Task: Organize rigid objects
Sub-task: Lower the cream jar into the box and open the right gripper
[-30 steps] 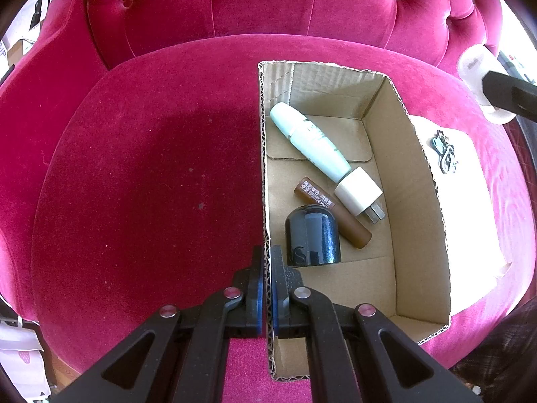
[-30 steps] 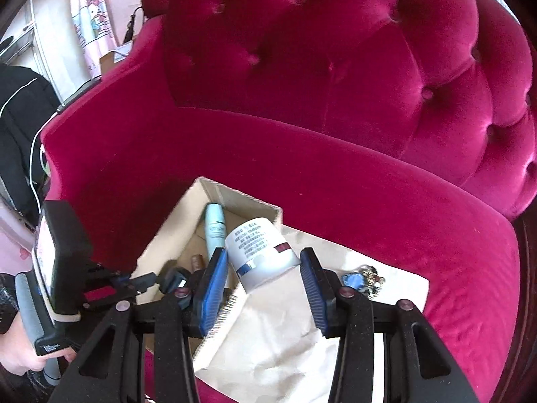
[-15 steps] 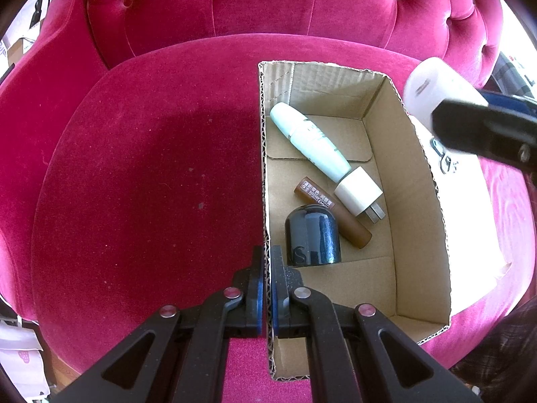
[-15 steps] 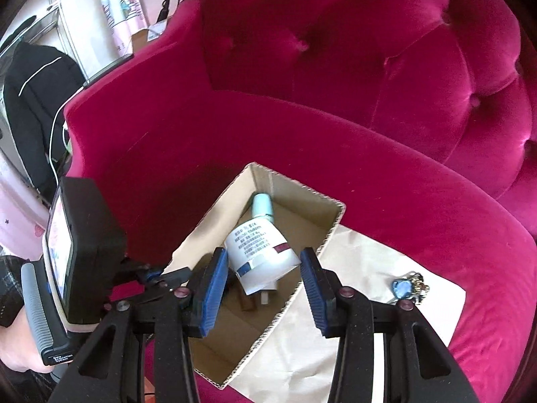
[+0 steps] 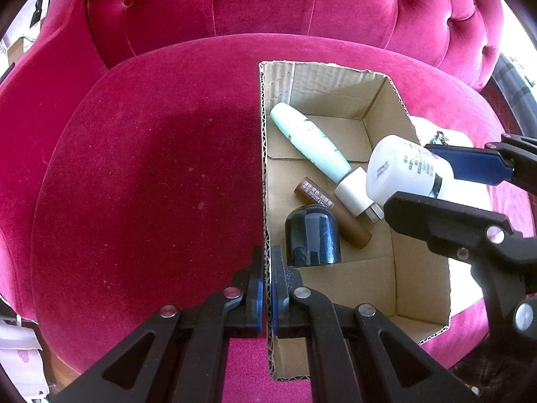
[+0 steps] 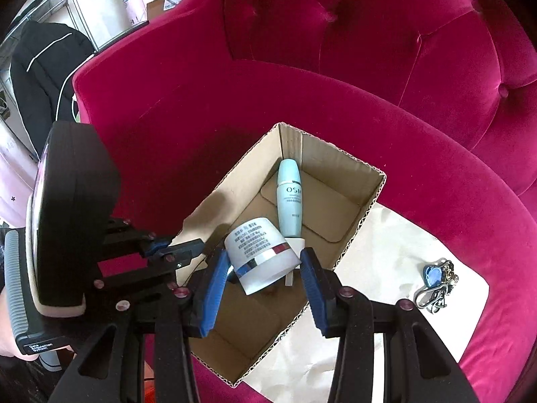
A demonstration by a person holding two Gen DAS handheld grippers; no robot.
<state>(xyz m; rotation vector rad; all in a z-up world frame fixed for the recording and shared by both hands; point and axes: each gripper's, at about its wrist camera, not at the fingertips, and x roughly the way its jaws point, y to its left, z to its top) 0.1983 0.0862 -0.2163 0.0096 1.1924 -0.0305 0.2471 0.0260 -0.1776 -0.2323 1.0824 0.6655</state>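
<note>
An open cardboard box (image 5: 419, 235) (image 6: 362, 215) sits on a pink velvet seat. My left gripper (image 5: 266, 262) is shut on the box's near left wall; the right wrist view shows it (image 6: 174, 248) at that same wall. My right gripper (image 6: 263, 257) is shut on a white jar (image 6: 260, 255) (image 5: 406, 171) with printed text and a silver band, tilted just above the box's inside. Lying inside are a pale green bottle (image 5: 308, 141) (image 6: 289, 198), a brown tube (image 5: 332, 216), a dark blue jar (image 5: 312, 235) and a white plug adapter (image 5: 354, 191).
A bunch of keys (image 6: 434, 282) (image 5: 439, 137) with a blue tag lies on a white paper sheet (image 6: 386, 262) to the right of the box. The tufted chair back (image 5: 302, 6) rises behind. A dark jacket (image 6: 40, 67) hangs at the far left.
My right gripper has carried the white jar leftward and down, from beside the box to over its inside. The left gripper and the box have stayed still.
</note>
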